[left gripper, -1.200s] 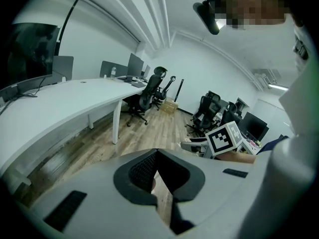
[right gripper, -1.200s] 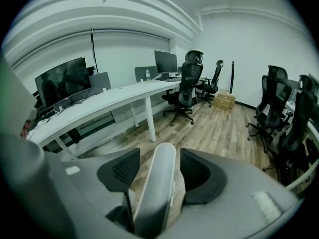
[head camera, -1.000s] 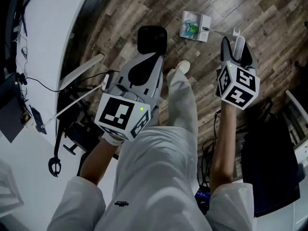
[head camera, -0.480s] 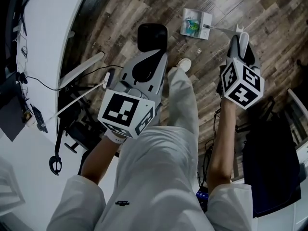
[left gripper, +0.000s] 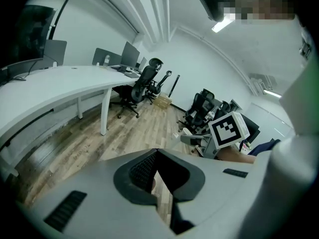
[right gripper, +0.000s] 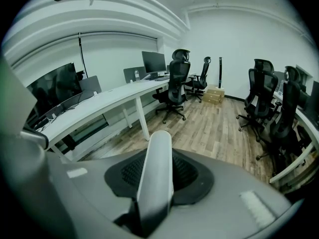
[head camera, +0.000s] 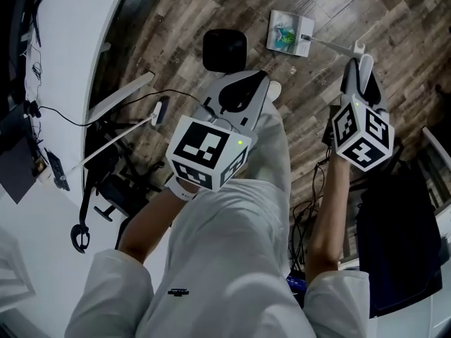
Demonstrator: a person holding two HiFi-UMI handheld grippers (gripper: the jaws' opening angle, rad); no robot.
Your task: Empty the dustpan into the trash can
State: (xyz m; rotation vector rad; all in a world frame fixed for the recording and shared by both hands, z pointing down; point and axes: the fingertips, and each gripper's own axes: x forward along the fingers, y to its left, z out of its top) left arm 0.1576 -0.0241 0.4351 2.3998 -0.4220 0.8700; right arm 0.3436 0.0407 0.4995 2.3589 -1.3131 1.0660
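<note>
The white handle (right gripper: 155, 183) of the dustpan (head camera: 289, 32) is pinched between the jaws of the right gripper (head camera: 361, 65). The dustpan is seen down at the wooden floor (head camera: 402, 13) on the far right (bits of litter inside it), just right of the black trash can (head camera: 224, 50). The left gripper (head camera: 257, 86) is held near the can, its jaws pressed together on nothing. Only black-and-white square patterns are borne on the cubes; a small dark mark (head camera: 178, 292) on the trousers (head camera: 232, 252) cannot be read.
</note>
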